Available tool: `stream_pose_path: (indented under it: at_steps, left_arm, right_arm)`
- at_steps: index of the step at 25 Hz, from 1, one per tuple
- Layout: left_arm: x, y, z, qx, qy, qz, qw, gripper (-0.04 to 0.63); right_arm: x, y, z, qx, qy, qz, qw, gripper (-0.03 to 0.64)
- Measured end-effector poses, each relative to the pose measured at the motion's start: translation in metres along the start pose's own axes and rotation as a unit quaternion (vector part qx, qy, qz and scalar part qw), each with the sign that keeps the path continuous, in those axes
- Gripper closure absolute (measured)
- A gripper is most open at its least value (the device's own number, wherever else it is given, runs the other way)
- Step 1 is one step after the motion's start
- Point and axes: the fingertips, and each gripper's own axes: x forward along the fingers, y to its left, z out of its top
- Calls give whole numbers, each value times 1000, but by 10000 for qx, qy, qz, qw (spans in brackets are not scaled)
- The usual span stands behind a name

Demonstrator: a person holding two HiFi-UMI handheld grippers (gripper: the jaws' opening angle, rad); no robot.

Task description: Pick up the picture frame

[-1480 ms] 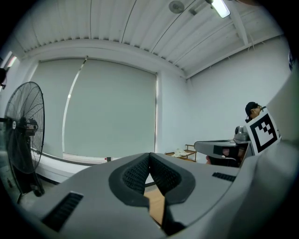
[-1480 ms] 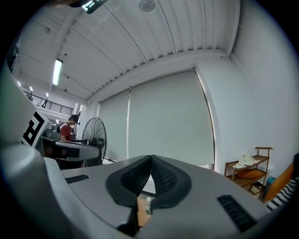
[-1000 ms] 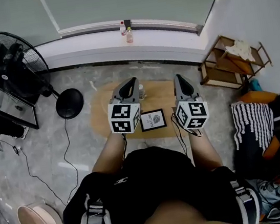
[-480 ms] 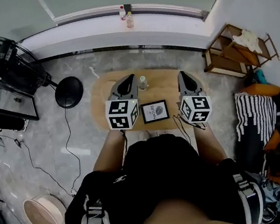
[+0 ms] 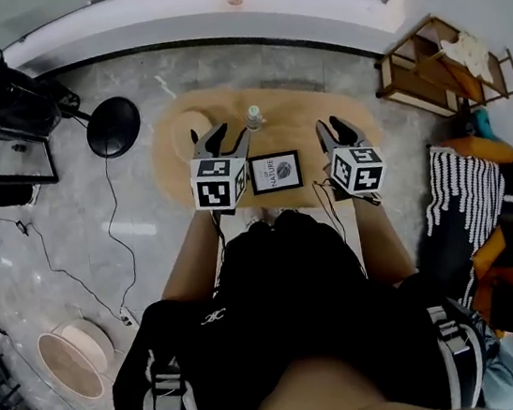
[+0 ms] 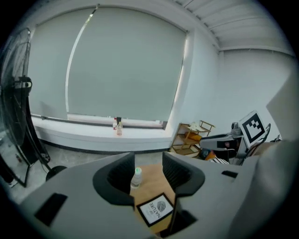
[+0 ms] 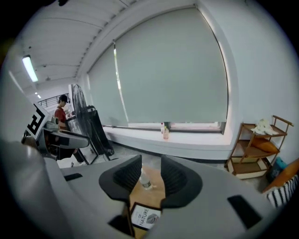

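Observation:
The picture frame, black-edged with a white print, lies flat on the oval wooden table. My left gripper hangs just left of it and my right gripper just right of it, both above the tabletop. Both sets of jaws are opening, with nothing between them. In the left gripper view the picture frame shows low between the jaws of the left gripper. The right gripper view has the picture frame below the right gripper. Neither gripper touches the frame.
A small clear bottle stands behind the frame, and a pale round disc lies at the table's left end. A fan's black base and cable are on the floor to the left. A wooden shelf and a striped cushion are to the right.
Both grippers have come down toward the table, to either side of the frame. Their jaws, shut before, now stand apart.

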Motion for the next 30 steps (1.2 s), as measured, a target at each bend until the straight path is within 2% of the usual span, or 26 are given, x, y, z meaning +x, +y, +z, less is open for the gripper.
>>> stream_pose_path:
  at_steps: [3,7,13,17,22,24,28,30]
  left_arm:
    - [27,7,-39,-134,524,125,9985,397]
    - [53,11,-93,-377,1192,250,9918,397]
    - [98,15,-167,-815,2007,254,9759,397]
    - [130,17,-226,-1095,2508,154,9617,397]
    - [173,21,-308,-1307,3062,91,9429,397]
    - [190,25,-340,-1497,3220,134,9347,397]
    - [220,37,-395,-1897,3366,248,9220,400]
    - [233,40,-418,-2027,3390,250,9184,400]
  right_arm:
    - [24,-22,-36,50,458,10,9989,472]
    - [53,-41,-87,181,1091,146,9938,479]
    - [103,-51,-158,318,1893,506,9801,480]
    - [138,-56,-216,349,2457,612,9668,483]
    - [175,-66,-290,446,3004,634,9507,483]
    - [189,-70,-319,412,3191,688,9443,483]
    - [220,-77,-370,336,3436,739,9356,483]
    - [234,-82,-395,346,3550,727,9314,483]
